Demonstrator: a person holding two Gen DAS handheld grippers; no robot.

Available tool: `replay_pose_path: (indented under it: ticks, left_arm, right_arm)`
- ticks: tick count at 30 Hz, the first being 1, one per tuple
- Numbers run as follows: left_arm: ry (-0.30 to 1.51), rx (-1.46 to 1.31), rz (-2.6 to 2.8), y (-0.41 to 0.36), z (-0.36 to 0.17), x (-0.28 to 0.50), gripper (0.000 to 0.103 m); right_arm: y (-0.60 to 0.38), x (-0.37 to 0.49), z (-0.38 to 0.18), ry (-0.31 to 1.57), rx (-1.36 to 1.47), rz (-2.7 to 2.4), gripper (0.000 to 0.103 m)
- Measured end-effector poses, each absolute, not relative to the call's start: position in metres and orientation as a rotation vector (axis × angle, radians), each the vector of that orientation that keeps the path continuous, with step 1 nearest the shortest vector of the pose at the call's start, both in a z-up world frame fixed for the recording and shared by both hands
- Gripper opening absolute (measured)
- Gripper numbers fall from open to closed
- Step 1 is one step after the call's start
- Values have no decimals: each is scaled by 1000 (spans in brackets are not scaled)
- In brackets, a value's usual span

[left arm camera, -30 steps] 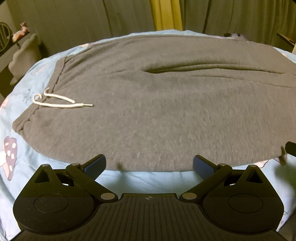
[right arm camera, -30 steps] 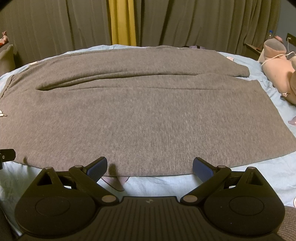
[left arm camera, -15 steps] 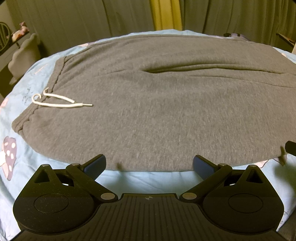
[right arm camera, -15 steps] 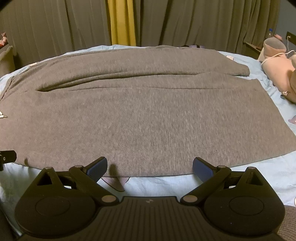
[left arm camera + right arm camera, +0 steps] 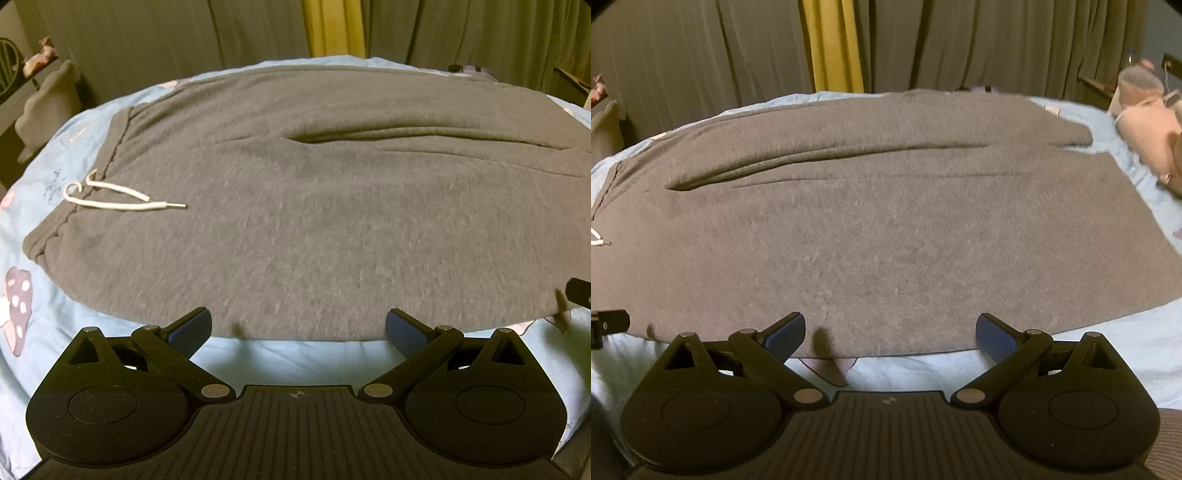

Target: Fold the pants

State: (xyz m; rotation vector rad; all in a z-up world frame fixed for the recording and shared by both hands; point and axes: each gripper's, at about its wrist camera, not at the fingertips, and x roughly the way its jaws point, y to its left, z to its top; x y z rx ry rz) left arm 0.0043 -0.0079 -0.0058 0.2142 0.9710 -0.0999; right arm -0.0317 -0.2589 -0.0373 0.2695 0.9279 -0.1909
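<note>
Pants (image 5: 314, 206): grey sweatpants, laid flat on bed (image 5: 295, 352) w/ light-blue printed sheet. Long axis runs left-right across both views. Waistband w/ white drawstring (image 5: 122, 199) at left end; leg cuffs at right end, seen in right wrist view (image 5: 1071, 136). Two legs lie side by side, split by a long crease (image 5: 820, 162) near the far side.

Key relation: near long edge of pants lies just ahead of both grippers, parallel to the line between them.

- Left gripper (image 5: 298, 328): jaws spread wide, nothing between them. Fingertips just beside near hem, waist half. Contact w/ fabric: cannot tell.
- Right gripper (image 5: 890, 332): jaws spread wide, nothing held. Fingertips at near hem, leg half. Edge of the other gripper shows at far left of this view.

Assessment: no fold made yet. Likely next step = pinch near edge w/ both grippers, carry it over to far edge, i.e. lengthwise fold. Left is nearer waistband, right nearer cuffs.

Containers: none in view. Surroundings: curtains (image 5: 701, 55) behind bed; pink plush item (image 5: 1145, 122) on bed at right, apart from cuffs.
</note>
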Motion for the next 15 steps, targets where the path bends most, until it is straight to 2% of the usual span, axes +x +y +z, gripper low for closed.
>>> replay_pose_path:
  ticks: [11, 15]
  left_arm:
    - [862, 72, 46, -1, 11, 52, 103]
    - [763, 35, 137, 2, 5, 84, 103]
  right_arm:
    - [-321, 16, -71, 993, 561, -291, 99]
    - [-324, 27, -73, 1045, 543, -261, 99]
